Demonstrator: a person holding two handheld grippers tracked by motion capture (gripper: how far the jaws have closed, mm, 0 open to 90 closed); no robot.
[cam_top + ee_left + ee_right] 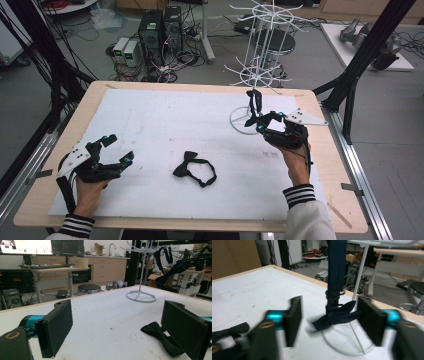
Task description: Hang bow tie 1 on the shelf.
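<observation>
The white foam-covered tabletop (165, 120) carries a white wire display stand (257, 55) with thin hook arms. A dark navy fabric bow tie (334, 315) hangs by its strap from one hook; my right gripper (267, 121) flanks its soft bow, jaws wide. A black fabric bow tie (194, 167) lies limp mid-tabletop. My left gripper (116, 148) rests nearby, jaws wide, empty.

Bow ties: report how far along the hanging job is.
Done, by the look of it: a dark blue bow tie hangs by its strap from the white rack. In hand: the right gripper sits open on either side of that bow, not clamped. Left: the black bow tie lies flat on the table, and the left gripper is open and empty beside it.
</observation>
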